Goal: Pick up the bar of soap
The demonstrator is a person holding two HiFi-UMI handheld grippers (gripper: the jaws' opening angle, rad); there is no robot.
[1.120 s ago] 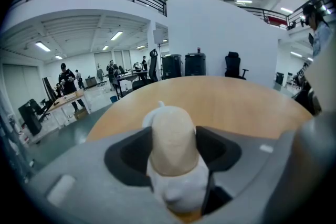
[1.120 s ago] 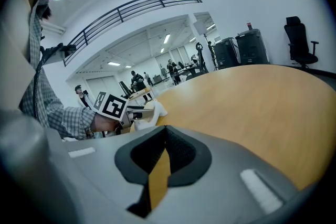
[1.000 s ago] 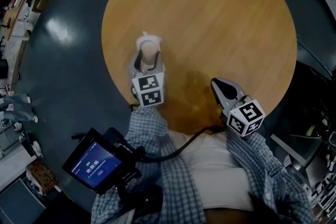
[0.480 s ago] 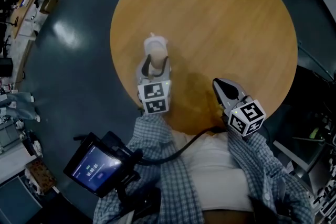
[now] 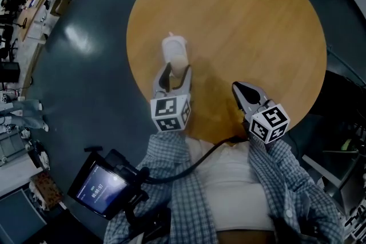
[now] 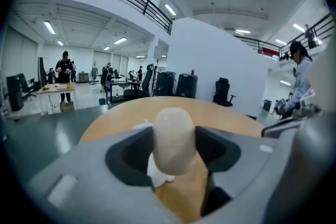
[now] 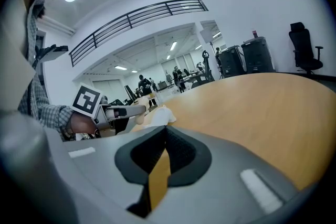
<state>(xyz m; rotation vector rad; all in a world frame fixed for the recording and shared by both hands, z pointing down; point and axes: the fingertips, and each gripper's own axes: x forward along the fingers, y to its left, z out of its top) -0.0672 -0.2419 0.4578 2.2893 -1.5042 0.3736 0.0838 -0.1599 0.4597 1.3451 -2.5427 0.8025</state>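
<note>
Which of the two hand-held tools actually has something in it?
The left tool: a pale bar of soap is clamped between its jaws. The right tool has its jaws together, with nothing between them.

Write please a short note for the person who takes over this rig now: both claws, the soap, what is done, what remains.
Left claw: closed on the bar of soap, which stands upright between its pads.
Right claw: shut, empty, near the table edge in front of the person.
A white crumpled thing lies on the table just beyond the soap.
Done: soap gripped.
Left: raise it clear; I cannot tell if it is already off the wood.
</note>
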